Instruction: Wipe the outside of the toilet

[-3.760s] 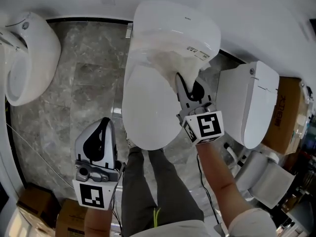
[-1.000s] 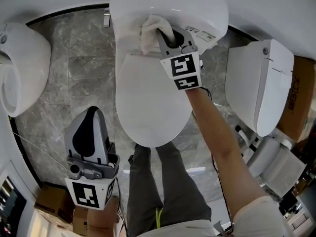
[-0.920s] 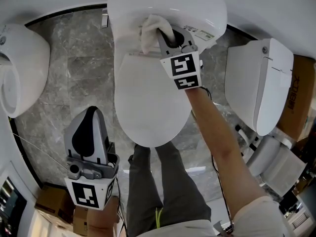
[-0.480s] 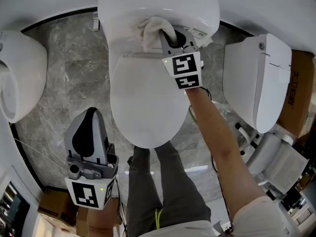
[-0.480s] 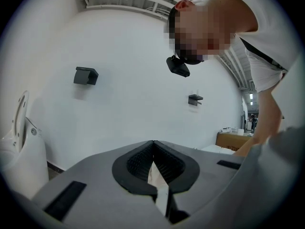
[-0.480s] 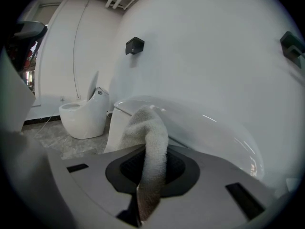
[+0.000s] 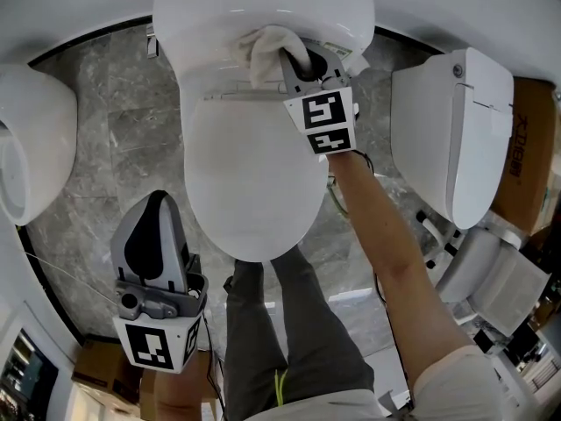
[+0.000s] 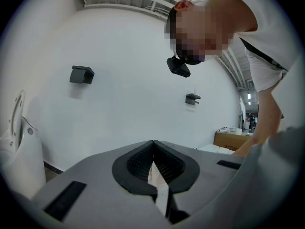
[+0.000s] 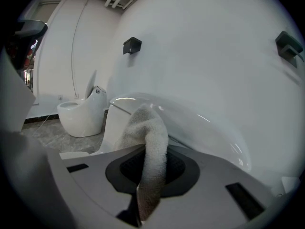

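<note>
**Cloth up on the rear deck, right tongs clamped on it**

Since the earliest frame the right tongs (image 7: 295, 60) have gone from the right flank of the lid up to the hinge line. The cloth (image 7: 266, 44) has gone with them and is now bunched rather than spread. The left tongs (image 7: 156, 202) have stayed low at the lid's 7 o'clock.

Nearest are the person's legs (image 7: 289, 340), standing on the grey marble floor (image 7: 114, 121). Just left of them the left tongs hang over the floor, apart from the toilet (image 7: 263, 3). Their own view shows the two tips pressed together with nothing gripped.

Beyond the legs lies the closed white lid (image 7: 250, 178). At its 12 o'clock the right tongs pinch a fold of the cloth. The right gripper view shows the towelling squeezed between the pads and drooping over them. The free end rests on the toilet's rear deck, just behind the hinge.

A second toilet (image 7: 451, 130) stands at 3 o'clock with a cardboard box (image 7: 524, 147) past it. A third toilet (image 7: 31, 147) stands at 9 o'clock. Farthest off is the white wall (image 9: 214, 56).
</note>
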Motion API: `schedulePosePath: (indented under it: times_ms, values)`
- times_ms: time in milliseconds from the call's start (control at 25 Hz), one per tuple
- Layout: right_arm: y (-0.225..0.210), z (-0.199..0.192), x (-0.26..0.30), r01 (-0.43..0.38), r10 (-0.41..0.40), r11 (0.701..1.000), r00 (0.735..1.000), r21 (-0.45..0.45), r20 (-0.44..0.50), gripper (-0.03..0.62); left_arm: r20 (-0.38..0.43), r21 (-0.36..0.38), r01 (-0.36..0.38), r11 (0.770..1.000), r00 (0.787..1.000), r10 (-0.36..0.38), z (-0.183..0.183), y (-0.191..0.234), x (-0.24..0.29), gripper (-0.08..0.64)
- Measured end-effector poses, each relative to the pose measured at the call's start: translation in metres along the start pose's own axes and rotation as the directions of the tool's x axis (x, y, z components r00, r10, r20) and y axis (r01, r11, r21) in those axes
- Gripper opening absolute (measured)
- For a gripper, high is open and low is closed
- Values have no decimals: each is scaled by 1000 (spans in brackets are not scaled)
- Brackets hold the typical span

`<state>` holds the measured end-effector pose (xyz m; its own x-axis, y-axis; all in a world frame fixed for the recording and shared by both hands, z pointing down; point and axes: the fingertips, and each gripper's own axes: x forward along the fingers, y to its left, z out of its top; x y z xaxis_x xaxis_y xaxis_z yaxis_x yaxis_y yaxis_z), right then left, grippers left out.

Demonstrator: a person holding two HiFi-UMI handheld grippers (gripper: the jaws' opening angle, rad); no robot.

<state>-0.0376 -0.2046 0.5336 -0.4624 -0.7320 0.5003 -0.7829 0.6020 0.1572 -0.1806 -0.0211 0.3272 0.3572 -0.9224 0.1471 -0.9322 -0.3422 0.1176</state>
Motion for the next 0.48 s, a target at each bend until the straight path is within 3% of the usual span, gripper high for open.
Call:
schedulePosePath:
  times_ms: [480]
  values:
    - [-27, -16, -18, 26, -26, 1000, 1000, 5, -8, 71, -4, 10, 37, 999, 999, -37, 1, -32, 14, 17]
